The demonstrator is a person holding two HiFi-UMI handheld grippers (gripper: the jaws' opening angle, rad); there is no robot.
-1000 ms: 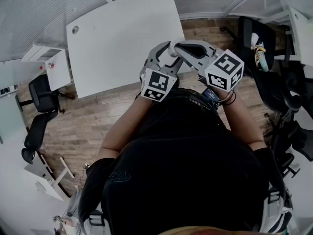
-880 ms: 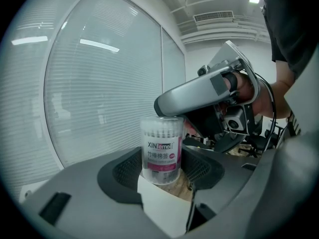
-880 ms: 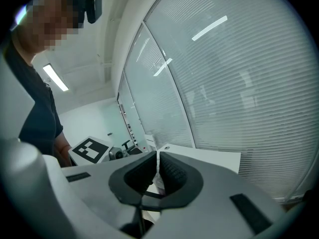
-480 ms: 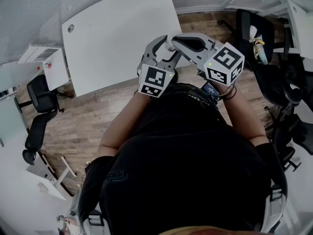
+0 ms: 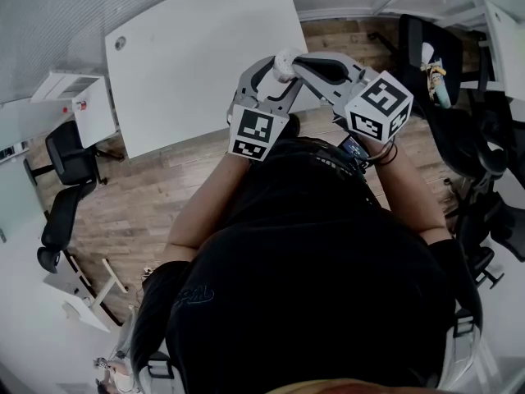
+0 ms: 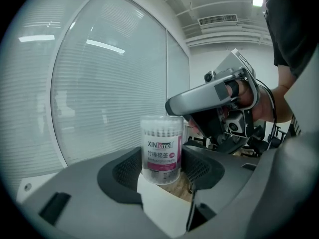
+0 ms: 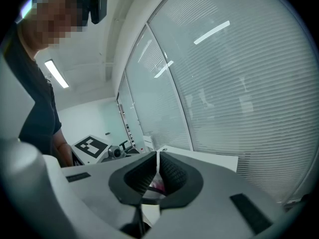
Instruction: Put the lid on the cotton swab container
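In the left gripper view, the cotton swab container [image 6: 161, 148], a clear round tub with a pink and white label, stands upright between the two pads of my left gripper [image 6: 162, 172], which is shut on it. My right gripper [image 6: 173, 106] reaches across to the tub's top. Its jaws [image 7: 158, 158] are closed on a thin pale edge, the clear lid's rim, with the pink label [image 7: 156, 186] showing below. From the head view both grippers meet in front of the person's chest, left gripper [image 5: 274, 71], right gripper [image 5: 290, 61], at the pale container top [image 5: 283, 57].
Beyond the grippers is a white table [image 5: 197, 56] on a wooden floor [image 5: 156, 195]. Black office chairs stand at the left [image 5: 70, 158] and the right [image 5: 426, 52]. Window blinds fill the background of both gripper views.
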